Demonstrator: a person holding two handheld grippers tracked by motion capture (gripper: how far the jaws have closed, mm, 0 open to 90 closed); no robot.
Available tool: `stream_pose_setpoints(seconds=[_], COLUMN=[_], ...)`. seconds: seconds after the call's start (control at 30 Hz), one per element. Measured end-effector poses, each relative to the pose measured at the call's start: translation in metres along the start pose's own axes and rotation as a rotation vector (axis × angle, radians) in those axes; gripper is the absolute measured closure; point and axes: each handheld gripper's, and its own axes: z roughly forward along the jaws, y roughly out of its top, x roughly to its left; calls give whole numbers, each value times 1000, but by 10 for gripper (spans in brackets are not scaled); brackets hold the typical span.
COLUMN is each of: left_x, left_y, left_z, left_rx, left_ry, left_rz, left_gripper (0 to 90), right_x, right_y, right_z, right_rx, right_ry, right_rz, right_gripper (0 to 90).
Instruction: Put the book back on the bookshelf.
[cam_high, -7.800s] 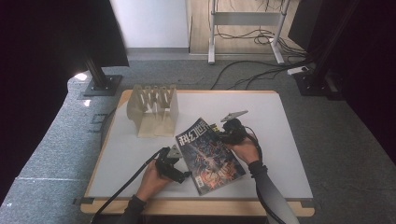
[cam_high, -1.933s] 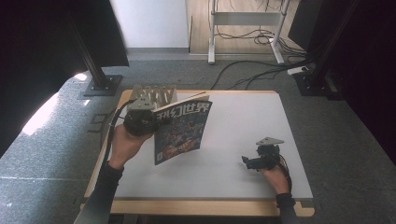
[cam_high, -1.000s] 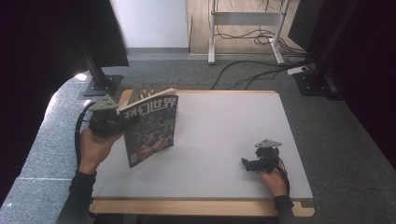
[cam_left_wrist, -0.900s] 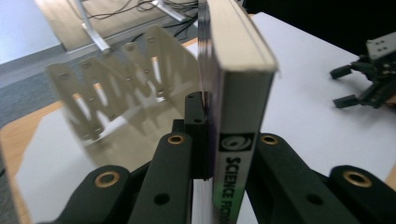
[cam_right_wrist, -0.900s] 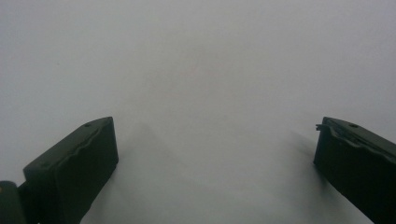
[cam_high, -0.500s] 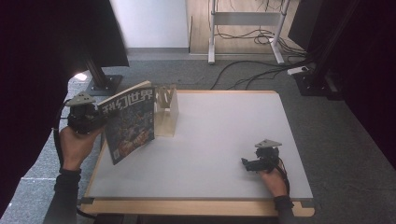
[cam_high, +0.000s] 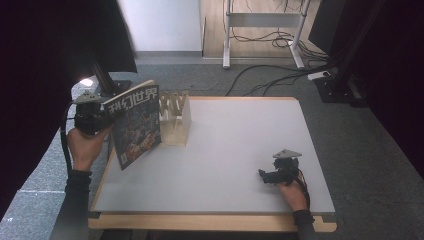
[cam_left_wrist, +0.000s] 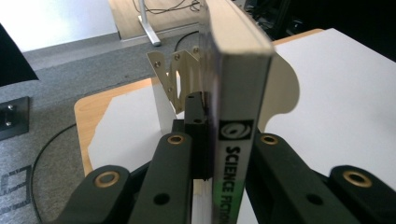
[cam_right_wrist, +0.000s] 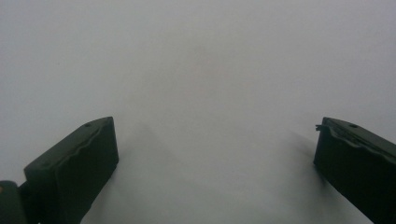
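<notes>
- Where the person's right hand comes in at the near edge of the white rectangular table top (cam_high: 225, 145), the right gripper (cam_high: 266, 175) rests low on the bare surface near the front right corner; its two black jaws stand wide apart with nothing between them, as the right gripper view confirms (cam_right_wrist: 215, 158).
- Left gripper (cam_high: 102, 120): held up in the person's left hand at the table's left edge, jaws clamped on the spine edge of the thick paperback magazine with a dark illustrated cover and white Chinese title lettering (cam_high: 135, 125). In the left gripper view (cam_left_wrist: 208, 140) the spine (cam_left_wrist: 236, 140) stands upright between the jaws, printed "SCIENCE FICTION".
- Magazine position: lifted clear of the table, upright and slightly tilted, cover facing the camera, just beside the rack on its left.
- Pale wooden slotted file rack with upright dividers (cam_high: 176, 117): standing at the far left part of the table; whether the magazine touches it cannot be told.
- Beyond the table: grey carpet floor (cam_high: 250, 80) with trailing black cables.
</notes>
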Motion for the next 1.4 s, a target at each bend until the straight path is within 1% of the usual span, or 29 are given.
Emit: stream_pose_setpoints(seconds=[0.23,0.4,0.57,0.63,0.73,0.8,0.83,0.87,0.9,0.97,1.0,1.03,1.1,1.13,1.17,1.3,1.4], left_x=[2,6,7,7,5,4,5,6,7,8,8,8,12,13,13,11,12], left_y=[4,7,10,10,7,5,5,6,6,6,5,5,5,5,5,5,4], left_z=[17,32,45,50,59,60,59,58,57,56,56,56,55,55,56,61,64], left_rx=[-22,-35,-80,-101,-109,-98,-77,-47,-5,81,111,118,126,124,119,55,27], left_ry=[42,45,56,63,64,61,45,30,16,7,6,7,-16,-22,-16,6,-23], left_rz=[-18,-41,-64,-61,-35,-14,-16,-17,-16,3,12,1,-42,-45,-40,-55,-80], left_gripper=[825,825,825,825,824,822,819,815,811,809,808,805,802,807,816,823,823], right_x=[0,0,0,0,0,0,0,0,0,0,0,0,0,0,0,0,0], right_y=[0,0,0,0,0,0,0,0,0,0,0,0,0,0,0,0,0], right_z=[0,0,0,0,0,0,0,0,0,0,0,0,0,0,0,0,0], right_rx=[-2,-1,-1,-1,-3,-3,-3,-3,-2,-1,-1,0,1,1,0,-1,-1], right_ry=[-1,1,1,1,0,-1,0,0,-1,1,1,1,1,1,0,0,0], right_rz=[1,0,0,-1,-1,-1,0,-1,0,0,0,0,1,0,1,0,0], right_gripper=[0,0,0,0,0,0,0,0,0,0,0,0,0,0,0,0,0])
